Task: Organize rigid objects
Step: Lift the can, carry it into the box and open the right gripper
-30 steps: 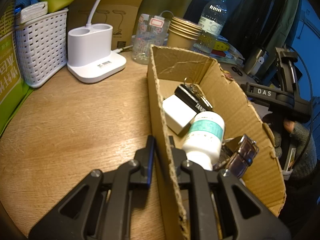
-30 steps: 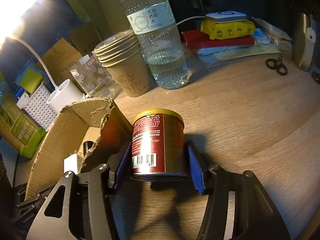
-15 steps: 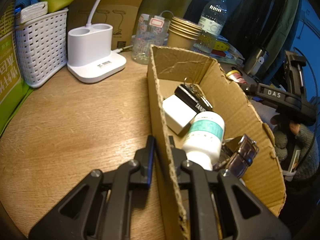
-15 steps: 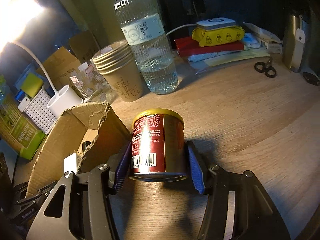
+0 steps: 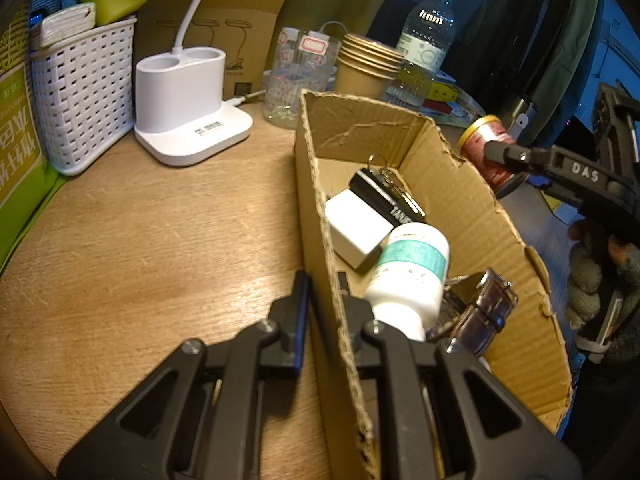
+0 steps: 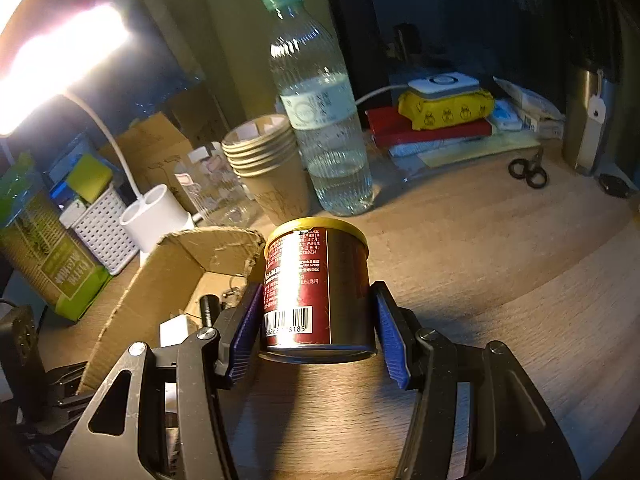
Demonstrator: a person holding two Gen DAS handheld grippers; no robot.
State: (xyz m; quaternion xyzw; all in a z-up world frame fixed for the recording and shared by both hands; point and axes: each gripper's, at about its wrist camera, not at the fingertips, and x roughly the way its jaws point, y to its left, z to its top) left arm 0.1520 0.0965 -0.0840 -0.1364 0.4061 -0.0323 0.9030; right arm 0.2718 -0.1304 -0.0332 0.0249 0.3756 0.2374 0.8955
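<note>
Left gripper (image 5: 323,280): we see its two fingers clamped on the near wall of the cardboard box (image 5: 472,184), one finger outside, one inside; the wall hides where the pads meet it.
Right gripper (image 6: 316,320): we see its blue pads (image 6: 390,340) pressed on either side of the red can (image 6: 316,288), which it holds upright.
Can's place: in the right wrist view it sits between the fingers, next to the box's torn right wall; whether it is clear of the table (image 6: 500,260) we cannot tell, as its base is cut off by the fingers.
Same can from the left: we see it (image 5: 486,148) beyond the box's far wall, partly covered by the right gripper's black body, so only its gold rim and part of the red label show.
Box contents, left wrist view: a white block (image 5: 354,224), a black item with a key ring (image 5: 384,196), a white bottle with a teal label (image 5: 412,276) and a watch-like strap (image 5: 488,312); the bottle's cap end is hidden behind the gripper finger.
Box contents, right wrist view: we make out only the white block and a dark cylinder; the rest is hidden by the wall and finger.
Only in the right wrist view: scissors (image 6: 528,172), the stacked books and the lit lamp head.
Only in the left wrist view: a gloved hand (image 5: 600,264), cut off at the frame's edge.
Print: the can's label text is too small to read.
</note>
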